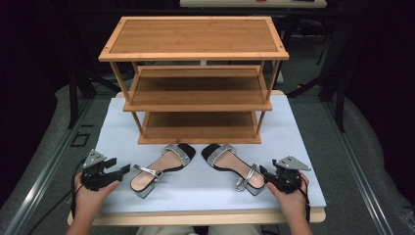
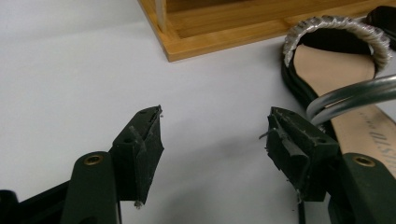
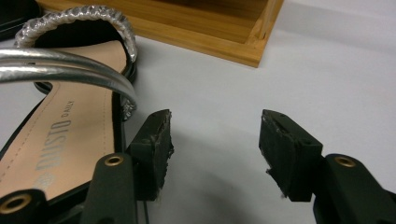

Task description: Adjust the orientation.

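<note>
Two black sandals with silver straps lie side by side in front of a wooden three-shelf rack (image 1: 195, 39). The left sandal (image 1: 164, 166) has my left gripper (image 1: 120, 165) just to its left, jaws open and pointing at its heel. In the left gripper view the gripper (image 2: 215, 114) holds nothing, and the sandal (image 2: 345, 70) lies beside the right jaw. The right sandal (image 1: 230, 164) has my right gripper (image 1: 265, 172) close to its heel strap. In the right gripper view the gripper (image 3: 215, 116) stands open over bare mat, with the sandal (image 3: 70, 116) next to the left jaw.
The rack stands at the back of a white mat (image 1: 195, 188) on the table; its bottom shelf's front edge (image 2: 205, 42) (image 3: 210, 37) lies just beyond the sandals' toes. All three shelves are bare. A hand holds each gripper near the table's front edge.
</note>
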### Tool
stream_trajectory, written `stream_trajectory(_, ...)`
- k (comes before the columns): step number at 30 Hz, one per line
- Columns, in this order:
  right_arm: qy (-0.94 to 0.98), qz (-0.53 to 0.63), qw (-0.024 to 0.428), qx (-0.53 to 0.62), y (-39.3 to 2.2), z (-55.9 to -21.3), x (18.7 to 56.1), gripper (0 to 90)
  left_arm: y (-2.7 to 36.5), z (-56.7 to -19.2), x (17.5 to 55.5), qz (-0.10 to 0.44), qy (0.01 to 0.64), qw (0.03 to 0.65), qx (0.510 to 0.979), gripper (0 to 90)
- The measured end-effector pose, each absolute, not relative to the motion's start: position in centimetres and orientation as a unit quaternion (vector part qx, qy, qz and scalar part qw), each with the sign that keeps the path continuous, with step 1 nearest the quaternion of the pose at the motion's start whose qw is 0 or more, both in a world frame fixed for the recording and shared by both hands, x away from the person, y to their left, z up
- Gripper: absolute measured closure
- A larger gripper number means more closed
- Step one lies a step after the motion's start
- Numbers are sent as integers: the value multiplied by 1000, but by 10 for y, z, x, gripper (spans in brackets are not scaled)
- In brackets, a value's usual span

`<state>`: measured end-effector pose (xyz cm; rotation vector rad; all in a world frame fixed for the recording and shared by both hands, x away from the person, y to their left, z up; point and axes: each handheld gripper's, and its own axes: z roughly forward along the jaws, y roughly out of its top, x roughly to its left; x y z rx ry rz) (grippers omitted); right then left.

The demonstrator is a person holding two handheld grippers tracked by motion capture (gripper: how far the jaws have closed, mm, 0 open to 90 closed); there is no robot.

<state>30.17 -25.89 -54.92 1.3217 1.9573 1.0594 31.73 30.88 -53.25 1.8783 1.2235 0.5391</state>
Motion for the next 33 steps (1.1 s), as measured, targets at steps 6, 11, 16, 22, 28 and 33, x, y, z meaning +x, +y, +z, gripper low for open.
stream_trajectory(6, 717, 404, 269, 501, -265, -549, 301, 442, 304, -529, 319, 208, 484, 401, 750, 380)
stream_trajectory(11, 715, 406, 267, 503, -267, -549, 301, 443, 299, -516, 320, 197, 481, 396, 757, 379)
stream_trajectory(16, 716, 405, 270, 499, -266, -549, 300, 443, 292, -497, 329, 153, 481, 380, 775, 361)
stream_trajectory(22, 711, 408, 275, 502, -268, -548, 300, 441, 281, -481, 339, 123, 469, 357, 799, 386)
stream_trajectory(28, 716, 406, 271, 500, -267, -549, 302, 439, 265, -459, 341, 115, 444, 373, 807, 404)
stream_trajectory(33, 713, 408, 274, 500, -268, -550, 301, 438, 255, -443, 344, 138, 441, 356, 812, 423)
